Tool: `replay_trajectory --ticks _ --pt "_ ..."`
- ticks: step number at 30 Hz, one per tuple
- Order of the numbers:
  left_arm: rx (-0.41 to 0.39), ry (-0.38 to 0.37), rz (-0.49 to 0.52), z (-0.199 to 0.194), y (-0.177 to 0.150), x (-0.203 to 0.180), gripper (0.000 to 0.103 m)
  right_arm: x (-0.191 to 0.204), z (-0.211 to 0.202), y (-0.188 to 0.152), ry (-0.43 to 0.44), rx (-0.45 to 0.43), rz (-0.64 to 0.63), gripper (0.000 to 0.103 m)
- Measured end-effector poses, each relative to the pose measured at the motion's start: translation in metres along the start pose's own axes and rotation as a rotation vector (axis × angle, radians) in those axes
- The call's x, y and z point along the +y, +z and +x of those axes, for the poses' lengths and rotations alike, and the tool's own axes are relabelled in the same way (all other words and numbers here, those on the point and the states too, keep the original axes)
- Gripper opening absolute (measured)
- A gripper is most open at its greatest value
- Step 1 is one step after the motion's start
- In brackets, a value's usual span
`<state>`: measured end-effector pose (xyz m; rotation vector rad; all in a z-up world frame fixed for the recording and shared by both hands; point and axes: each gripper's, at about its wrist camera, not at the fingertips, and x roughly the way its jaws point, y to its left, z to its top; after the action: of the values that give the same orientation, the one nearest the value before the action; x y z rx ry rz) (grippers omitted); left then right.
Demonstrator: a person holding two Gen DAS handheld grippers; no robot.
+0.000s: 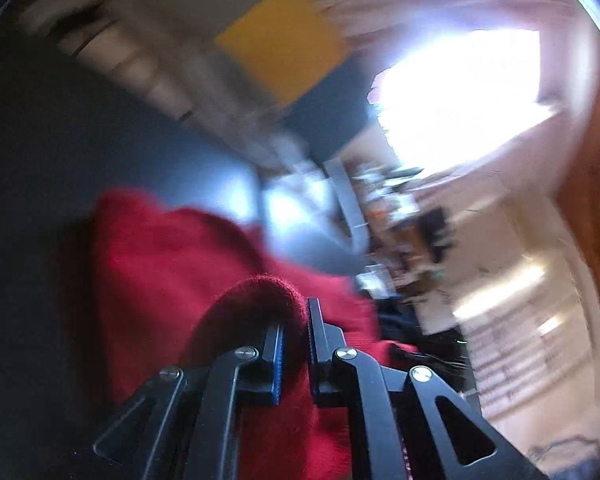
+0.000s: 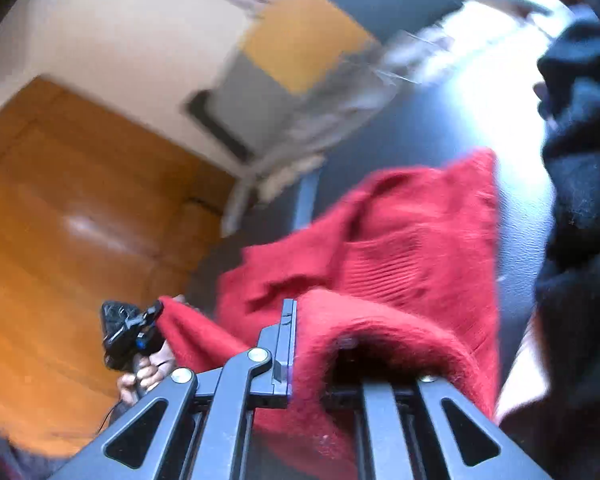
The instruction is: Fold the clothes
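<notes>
Sweater (image 2: pixel 400 240) is hanging between both tools, left tool (image 1: pixel 294 340) and right tool (image 2: pixel 312 344) each clenching an edge, lifting it over the dark tabletop (image 1: pixel 80 140) for folding.

A lived-in home room, blurred by motion. Beyond the fingers lies a dark counter (image 1: pixel 100 128); past it a bright window (image 1: pixel 460 92) glares white. A glossy orange-brown wooden door (image 2: pixel 60 220) stands left of the fingers, set in a cream wall (image 2: pixel 112 28). A cluttered shelf (image 1: pixel 400 216) of small household items sits ahead, right of the fingers
</notes>
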<state>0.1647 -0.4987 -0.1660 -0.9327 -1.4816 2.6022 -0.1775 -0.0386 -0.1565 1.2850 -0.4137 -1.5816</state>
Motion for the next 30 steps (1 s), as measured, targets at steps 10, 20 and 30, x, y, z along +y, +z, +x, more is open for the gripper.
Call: replay_trajectory --ticks 10,20,30 --pt "0.101 0.120 -0.007 -0.004 -0.047 0.026 0.007 -0.037 -0.002 -0.057 0.046 0.043 0.091 0.004" --pt "-0.041 0.058 -0.090 -0.057 -0.073 0.024 0.030 -0.004 -0.032 -0.090 0.047 0.072 0.040 0.048" --pt "-0.072 -0.013 -0.099 -0.113 -0.123 0.037 0.061 0.016 -0.036 -0.128 0.018 0.123 -0.040 0.067"
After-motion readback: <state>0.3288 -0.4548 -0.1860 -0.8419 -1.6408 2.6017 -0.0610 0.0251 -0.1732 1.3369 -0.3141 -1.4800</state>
